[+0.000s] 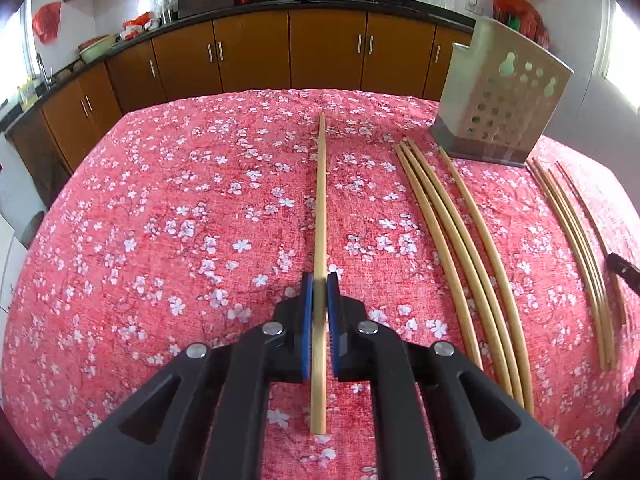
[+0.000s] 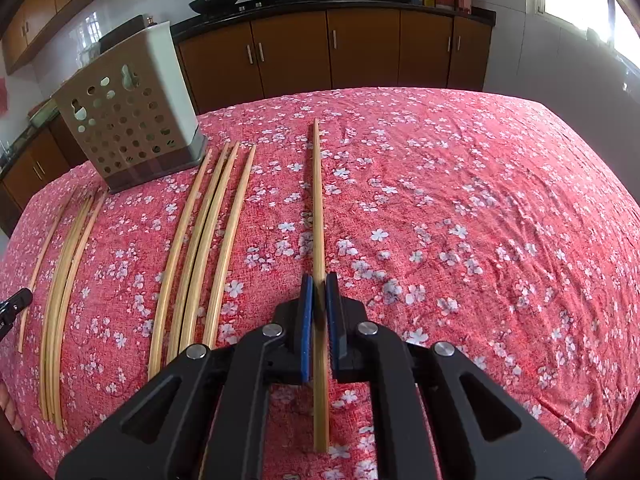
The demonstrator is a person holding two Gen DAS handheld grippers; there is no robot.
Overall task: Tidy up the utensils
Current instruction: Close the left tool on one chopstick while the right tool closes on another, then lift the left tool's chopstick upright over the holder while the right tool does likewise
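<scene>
In the left wrist view my left gripper point(image 1: 320, 284) is shut on a pale wooden chopstick point(image 1: 320, 200) that runs straight away between its blue pads. In the right wrist view my right gripper point(image 2: 319, 282) is likewise shut on another chopstick point(image 2: 318, 208). Two bundles of several chopsticks lie on the cloth between the grippers: one bundle point(image 1: 460, 248) and a farther bundle point(image 1: 580, 260) in the left view, a near bundle point(image 2: 204, 248) and a far bundle point(image 2: 68, 280) in the right view. A beige perforated utensil holder point(image 1: 500, 96) point(image 2: 128, 120) stands upright behind them.
A red floral tablecloth point(image 1: 160, 220) point(image 2: 480, 220) covers the table. Brown kitchen cabinets point(image 1: 256, 52) with woks on the counter run along the back. The other gripper's black tip shows at each frame's edge point(image 1: 624, 270) point(image 2: 14, 306).
</scene>
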